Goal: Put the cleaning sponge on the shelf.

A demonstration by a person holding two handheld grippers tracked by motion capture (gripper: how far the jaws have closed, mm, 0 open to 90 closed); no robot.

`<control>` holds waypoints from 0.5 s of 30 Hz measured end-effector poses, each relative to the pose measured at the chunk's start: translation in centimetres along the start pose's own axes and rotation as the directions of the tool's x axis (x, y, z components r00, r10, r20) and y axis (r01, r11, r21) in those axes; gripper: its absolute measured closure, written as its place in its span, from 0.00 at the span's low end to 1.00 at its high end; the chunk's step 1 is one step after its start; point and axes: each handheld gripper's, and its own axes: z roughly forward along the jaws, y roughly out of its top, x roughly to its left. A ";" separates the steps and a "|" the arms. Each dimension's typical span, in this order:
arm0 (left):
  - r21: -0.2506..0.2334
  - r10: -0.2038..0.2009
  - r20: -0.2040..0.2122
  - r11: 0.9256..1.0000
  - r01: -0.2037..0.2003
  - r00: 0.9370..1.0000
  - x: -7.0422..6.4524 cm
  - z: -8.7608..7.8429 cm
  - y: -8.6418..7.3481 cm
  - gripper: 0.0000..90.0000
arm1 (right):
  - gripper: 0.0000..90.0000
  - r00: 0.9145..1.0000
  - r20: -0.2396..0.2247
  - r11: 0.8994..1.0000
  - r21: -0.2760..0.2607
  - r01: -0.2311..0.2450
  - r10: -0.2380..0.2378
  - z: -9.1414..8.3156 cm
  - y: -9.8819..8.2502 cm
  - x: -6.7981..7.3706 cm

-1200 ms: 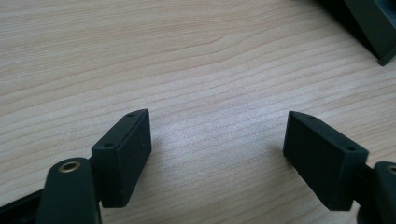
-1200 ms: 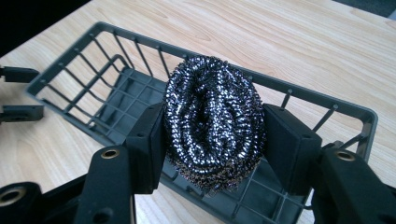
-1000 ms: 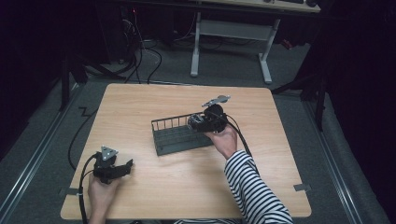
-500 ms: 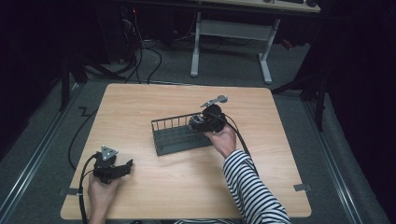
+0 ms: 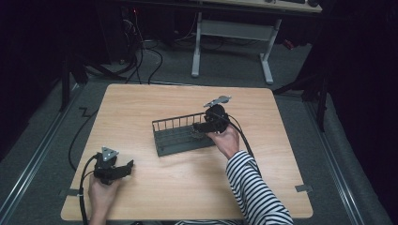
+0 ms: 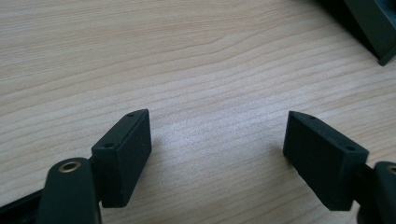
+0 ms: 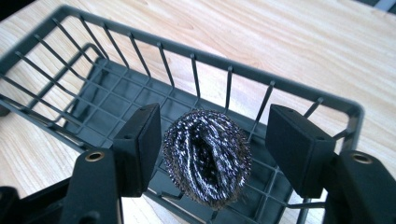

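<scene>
A dark wire basket [image 5: 176,123] stands mid-table, its rim [image 7: 243,70] close in the right gripper view. In its near end lies a steel wool scourer [image 7: 208,156], a round silvery ball. My right gripper [image 5: 199,129] reaches into the basket from the right. Its jaws [image 7: 212,114] have just been opening and now flank the scourer, with a gap on the right side, so the gripper is open. My left gripper [image 5: 127,167] rests low over the table's front left, open [image 6: 217,119], with bare wood between its pads.
The wooden table [image 5: 187,187] has free room around the basket. A corner of the basket [image 6: 376,28] shows at the top right of the left gripper view. Cables trail off the left edge, and a desk frame [image 5: 230,33] stands beyond the table.
Both hands stay where they were. From the high view, little difference shows at the right gripper over the basket.
</scene>
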 end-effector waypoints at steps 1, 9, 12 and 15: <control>0.000 0.000 0.000 1.000 0.000 1.000 0.0 0.0 0.0 0.27 | 0.41 1.000 -0.004 1.000 -0.010 0.001 -0.001 -0.2 0.0 0.0; -0.001 0.000 -0.001 1.000 0.000 1.000 -0.1 0.0 0.0 0.27 | 0.43 1.000 -0.013 0.997 -0.071 0.007 -0.008 -2.2 -0.3 -0.2; -0.001 0.000 0.000 1.000 0.000 1.000 -0.1 0.0 0.0 0.27 | 0.43 1.000 -0.017 0.997 -0.080 0.007 -0.009 -2.5 -0.4 -0.3; -0.001 0.000 0.000 1.000 0.000 1.000 -0.1 0.0 0.0 0.27 | 0.43 1.000 -0.022 0.996 -0.089 0.001 -0.003 -3.0 -0.7 -0.4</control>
